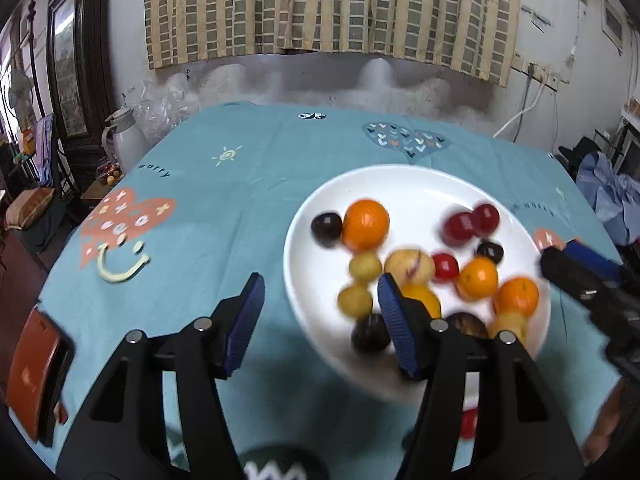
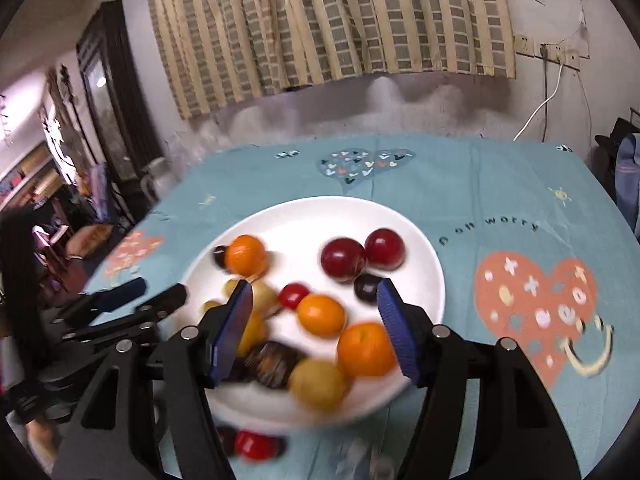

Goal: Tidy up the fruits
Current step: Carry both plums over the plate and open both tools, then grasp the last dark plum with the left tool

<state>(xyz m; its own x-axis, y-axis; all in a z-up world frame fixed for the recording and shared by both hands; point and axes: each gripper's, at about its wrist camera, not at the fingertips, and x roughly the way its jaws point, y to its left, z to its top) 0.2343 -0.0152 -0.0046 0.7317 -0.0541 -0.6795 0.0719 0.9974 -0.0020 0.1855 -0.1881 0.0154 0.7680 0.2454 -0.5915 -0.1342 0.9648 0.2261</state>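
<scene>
On the teal desk (image 2: 500, 184), your left gripper (image 1: 320, 304) and right gripper (image 2: 314, 304) both gape empty, the fruit plate (image 2: 280, 224) just ahead of the right one.

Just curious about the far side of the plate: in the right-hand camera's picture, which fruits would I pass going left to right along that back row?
Small dark plum → orange → red plum → second red plum, all on the white plate.

A glossy white ceramic-looking plate (image 2: 416, 236) lies on a matt teal cloth tablecloth (image 2: 500, 184), the red plums (image 2: 362, 256) on the plate shine smooth, and woven checked curtains (image 2: 320, 20) hang behind the plate.
</scene>
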